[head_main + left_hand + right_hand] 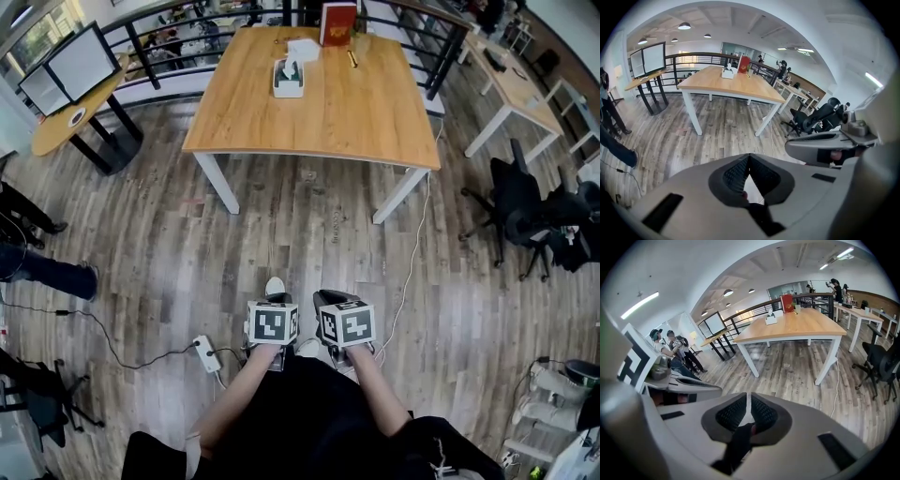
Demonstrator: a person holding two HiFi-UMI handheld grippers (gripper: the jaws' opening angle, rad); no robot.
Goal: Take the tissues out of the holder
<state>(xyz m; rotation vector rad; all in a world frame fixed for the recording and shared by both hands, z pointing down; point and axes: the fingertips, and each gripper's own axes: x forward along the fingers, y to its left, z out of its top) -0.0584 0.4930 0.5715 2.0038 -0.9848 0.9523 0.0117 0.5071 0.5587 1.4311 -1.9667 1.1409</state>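
The tissue holder [288, 82], a pale, flat rectangular box, lies on the wooden tabletop [356, 112] towards its far edge, left of the middle. A white tissue [292, 67] pokes up from the slot in its top, crumpled.

The table [319, 103] is standing at twelve o'clock from the left gripper [273, 302] and right gripper [330, 302], which are sitting side by side, well apart from it. On the table, the holder [288, 80] is lying toward the far edge, with tissues [303, 49] just behind at one o'clock and a box [337, 23] standing beyond. A desk [54, 131] is standing at ten o'clock of the table, chairs [525, 211] at four o'clock.
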